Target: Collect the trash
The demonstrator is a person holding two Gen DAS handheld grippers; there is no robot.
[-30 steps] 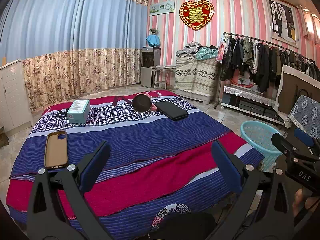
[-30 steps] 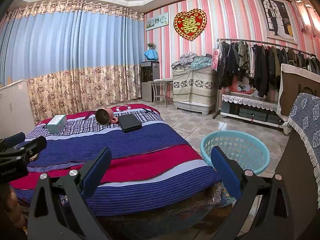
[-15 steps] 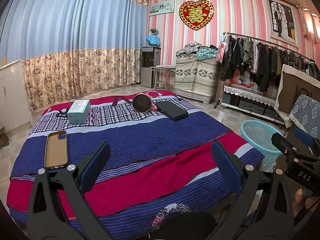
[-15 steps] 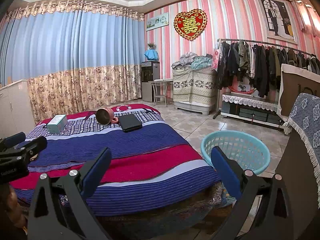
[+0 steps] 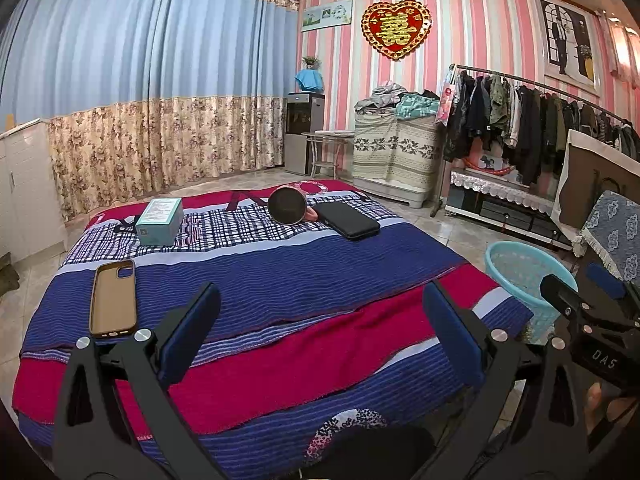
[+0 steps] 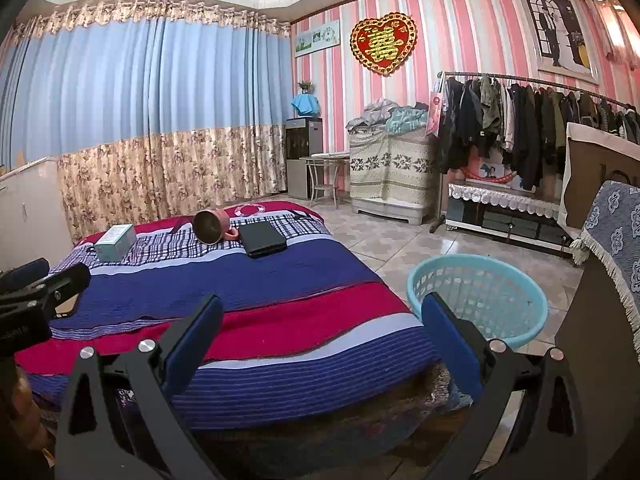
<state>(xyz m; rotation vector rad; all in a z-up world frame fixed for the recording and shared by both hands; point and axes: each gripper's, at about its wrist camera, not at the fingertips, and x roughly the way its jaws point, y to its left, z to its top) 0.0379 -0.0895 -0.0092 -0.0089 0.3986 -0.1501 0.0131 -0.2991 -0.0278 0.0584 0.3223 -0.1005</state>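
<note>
Both tools, left (image 5: 318, 332) and right (image 6: 320, 334), hang spread and empty over the bed's (image 5: 280, 344) near edge. Ahead-left of the left tool a phone case (image 5: 113, 298) lies lengthwise, pointing away. Farther off: box (image 5: 160, 221), tipped cup (image 5: 287, 210) mouth toward us, black case (image 5: 348, 220). Basket (image 6: 478, 294) right; its contents unclear.

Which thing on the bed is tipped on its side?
The pink mug, its dark mouth facing the camera; the box, phone case and black case lie flat.

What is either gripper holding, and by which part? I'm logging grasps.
Nothing. The left gripper and right gripper both hang open and empty above the striped blue-and-red bedspread.
</note>
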